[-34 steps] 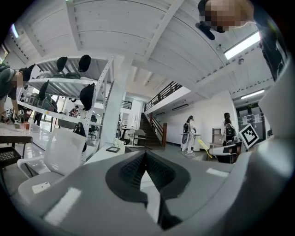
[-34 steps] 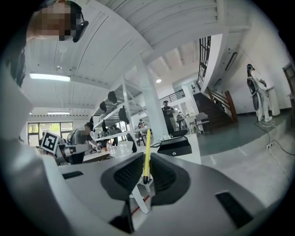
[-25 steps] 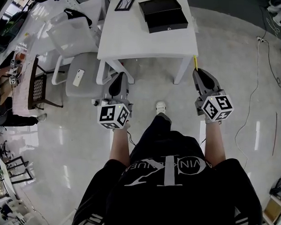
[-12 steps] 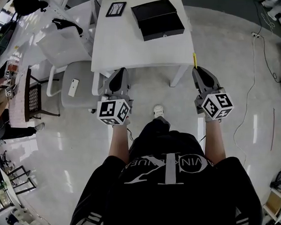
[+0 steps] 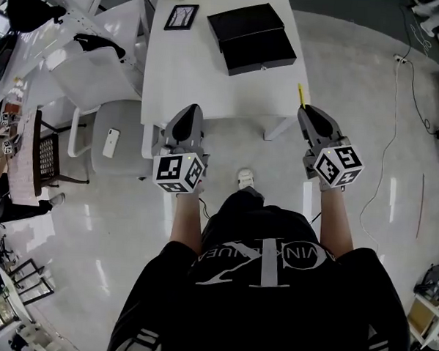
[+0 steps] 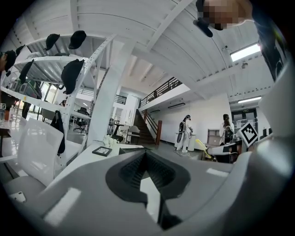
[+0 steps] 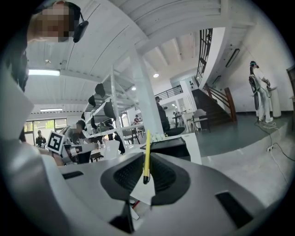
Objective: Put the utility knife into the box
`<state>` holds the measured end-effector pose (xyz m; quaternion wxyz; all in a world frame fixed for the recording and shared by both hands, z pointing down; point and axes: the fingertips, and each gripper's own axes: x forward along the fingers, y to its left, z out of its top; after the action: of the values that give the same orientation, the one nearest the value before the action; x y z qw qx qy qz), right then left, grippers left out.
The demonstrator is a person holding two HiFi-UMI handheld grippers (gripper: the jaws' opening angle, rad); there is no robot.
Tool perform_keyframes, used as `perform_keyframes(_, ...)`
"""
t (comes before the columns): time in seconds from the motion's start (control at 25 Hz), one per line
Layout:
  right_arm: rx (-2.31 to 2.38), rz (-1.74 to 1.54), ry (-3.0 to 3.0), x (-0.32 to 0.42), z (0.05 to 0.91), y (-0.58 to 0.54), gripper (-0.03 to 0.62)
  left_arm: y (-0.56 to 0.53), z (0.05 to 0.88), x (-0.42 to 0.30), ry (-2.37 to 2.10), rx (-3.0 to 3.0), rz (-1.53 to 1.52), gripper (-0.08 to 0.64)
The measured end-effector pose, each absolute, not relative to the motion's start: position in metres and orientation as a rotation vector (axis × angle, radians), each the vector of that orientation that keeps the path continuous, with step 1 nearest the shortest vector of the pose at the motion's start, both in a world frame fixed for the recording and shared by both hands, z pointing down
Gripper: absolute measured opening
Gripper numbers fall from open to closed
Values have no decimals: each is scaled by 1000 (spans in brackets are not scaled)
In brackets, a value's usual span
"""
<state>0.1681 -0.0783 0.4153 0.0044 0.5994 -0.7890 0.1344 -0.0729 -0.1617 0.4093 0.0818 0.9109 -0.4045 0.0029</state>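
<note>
Black box (image 5: 252, 37) lies open in two dark halves near the far right corner of the white table (image 5: 210, 75), a small picture frame (image 5: 182, 16) beside it toward the far left; contents of the halves cannot be made out. Right gripper (image 7: 146, 159) is clamped on the yellow utility knife (image 7: 146, 152), which pokes up past the jaw tips, held in the air just off the tabletop's near right corner, well apart from the box. Left gripper (image 6: 145, 153) has jaw tips together on nothing, over the tabletop's near edge.
</note>
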Motion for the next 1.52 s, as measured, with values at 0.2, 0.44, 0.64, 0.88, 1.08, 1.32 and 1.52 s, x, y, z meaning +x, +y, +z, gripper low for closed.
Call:
perform_keyframes(0.2,1845,432,-2464,163,423,-109,54,-192,417,-74,-1209,2706,1,10)
perform_keyframes(0.44,1822,417,-2459,164,422,-140,54,-222,421,-68,-1195,2701,-17,9)
perform_keyframes(0.64,1806,423,-2451,163,428,-155,54,-235,427,-66,-1190,2700,-14,10)
perform_keyframes(0.88,1773,436,-2438,168,429,-170,54,-244,431,-67,-1213,2663,-18,9)
perform_keyframes(1.08,1694,457,-2456,165,442,-188,54,-250,447,-59,-1220,2632,15,10)
perform_keyframes(1.32,1577,449,-2504,163,448,-229,54,-280,445,-55,-1275,2624,36,9)
perform_keyframes(1.52,1432,404,-2503,161,454,-262,54,-305,443,-47,-1322,2612,46,10)
